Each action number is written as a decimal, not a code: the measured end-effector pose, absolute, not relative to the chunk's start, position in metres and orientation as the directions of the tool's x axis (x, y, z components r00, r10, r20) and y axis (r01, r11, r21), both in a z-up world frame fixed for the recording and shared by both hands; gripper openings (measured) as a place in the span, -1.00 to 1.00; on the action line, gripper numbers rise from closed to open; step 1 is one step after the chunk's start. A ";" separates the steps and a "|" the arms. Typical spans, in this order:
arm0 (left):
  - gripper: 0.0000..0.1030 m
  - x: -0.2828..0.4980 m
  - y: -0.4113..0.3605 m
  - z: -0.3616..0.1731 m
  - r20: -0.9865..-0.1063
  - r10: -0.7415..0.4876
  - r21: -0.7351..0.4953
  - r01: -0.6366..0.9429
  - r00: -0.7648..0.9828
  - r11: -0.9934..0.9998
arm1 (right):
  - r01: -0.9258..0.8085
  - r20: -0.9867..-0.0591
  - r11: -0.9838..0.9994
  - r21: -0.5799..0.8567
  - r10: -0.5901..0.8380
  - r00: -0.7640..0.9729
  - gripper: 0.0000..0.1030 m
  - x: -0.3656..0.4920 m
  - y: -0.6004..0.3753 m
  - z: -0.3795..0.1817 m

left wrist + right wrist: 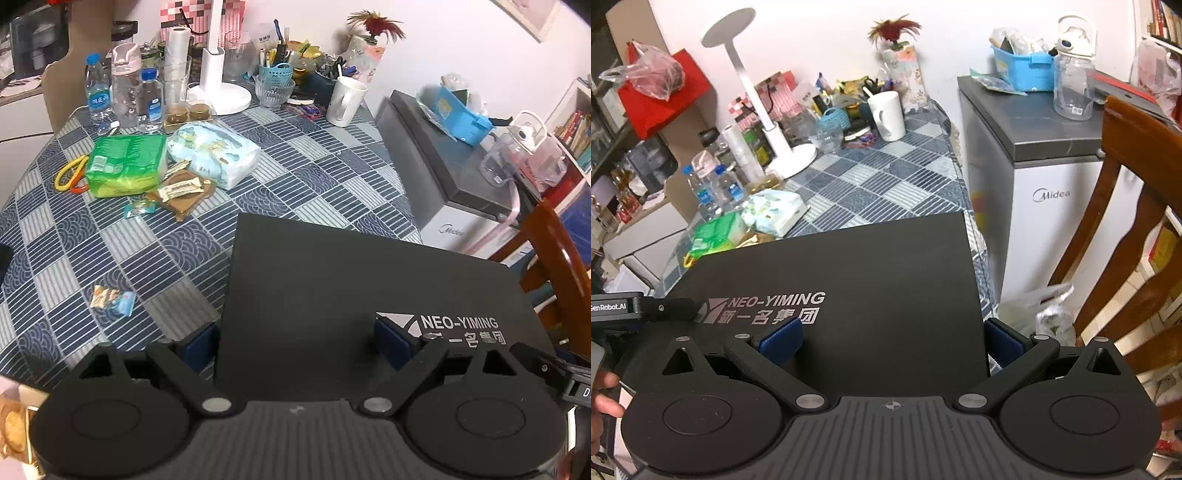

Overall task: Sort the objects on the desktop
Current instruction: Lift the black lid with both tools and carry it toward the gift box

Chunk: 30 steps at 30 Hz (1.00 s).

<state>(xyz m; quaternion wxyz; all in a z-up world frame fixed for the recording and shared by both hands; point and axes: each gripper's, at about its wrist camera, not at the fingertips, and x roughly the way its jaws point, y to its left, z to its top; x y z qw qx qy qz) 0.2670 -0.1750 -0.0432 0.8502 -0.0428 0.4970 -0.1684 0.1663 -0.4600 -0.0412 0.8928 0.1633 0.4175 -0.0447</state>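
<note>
1. Right now a big black box (369, 295) fills the lower middle of both pictures, with white writing on its lid. It sits on the near right edge of the table (314, 177), which wears a blue and grey checked cloth.
2. The left gripper (295, 347) has its two blue pads spread wide. One pad sits by the box's left edge and the other (391, 343) rests over the lid near the writing. I cannot tell if it squeezes anything.
3. The right gripper (892, 343) is spread wide too. One pad is over the lid and the other (1004, 343) sits just past the box's right edge.
4. My guess is both tools are at the box together because it is wide and flat, so one alone could tip it.
5. Other things to sort lie in the upper left of the left picture: a green pack (125, 166), a pale blue pack (214, 151), yellow and orange rings (70, 173) and some small wrappers (181, 190).
6. One little candy (110, 297) lies alone at the left middle.
7. A white mug (345, 101) stands far back.
</note>
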 end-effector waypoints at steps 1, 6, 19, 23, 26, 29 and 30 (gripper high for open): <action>1.00 0.263 -0.170 -0.041 -0.831 -0.334 -0.244 0.249 0.445 0.937 | 0.218 -0.759 0.943 0.252 0.053 0.649 1.00 0.160 -0.455 -0.039; 1.00 0.235 -0.143 -0.030 -0.822 -0.358 -0.250 0.284 0.442 0.926 | 0.239 -0.746 0.939 0.247 0.027 0.666 1.00 0.122 -0.424 -0.026; 1.00 0.156 -0.041 -0.007 -0.797 -0.375 -0.234 0.331 0.473 0.914 | 0.251 -0.716 0.930 0.269 0.018 0.698 1.00 0.030 -0.318 -0.011; 1.00 0.134 -0.005 -0.006 -0.794 -0.378 -0.243 0.321 0.476 0.915 | 0.230 -0.709 0.936 0.265 0.028 0.705 1.00 0.007 -0.285 -0.007; 1.00 0.116 0.021 -0.005 -0.790 -0.382 -0.251 0.314 0.480 0.915 | 0.214 -0.705 0.942 0.259 0.033 0.708 1.00 -0.008 -0.262 -0.002; 1.00 0.100 0.044 -0.004 -0.784 -0.386 -0.264 0.303 0.486 0.916 | 0.196 -0.700 0.949 0.248 0.035 0.713 1.00 -0.022 -0.239 0.003; 1.00 0.095 0.051 -0.004 -0.782 -0.387 -0.267 0.299 0.488 0.916 | 0.190 -0.699 0.951 0.245 0.037 0.714 1.00 -0.026 -0.232 0.004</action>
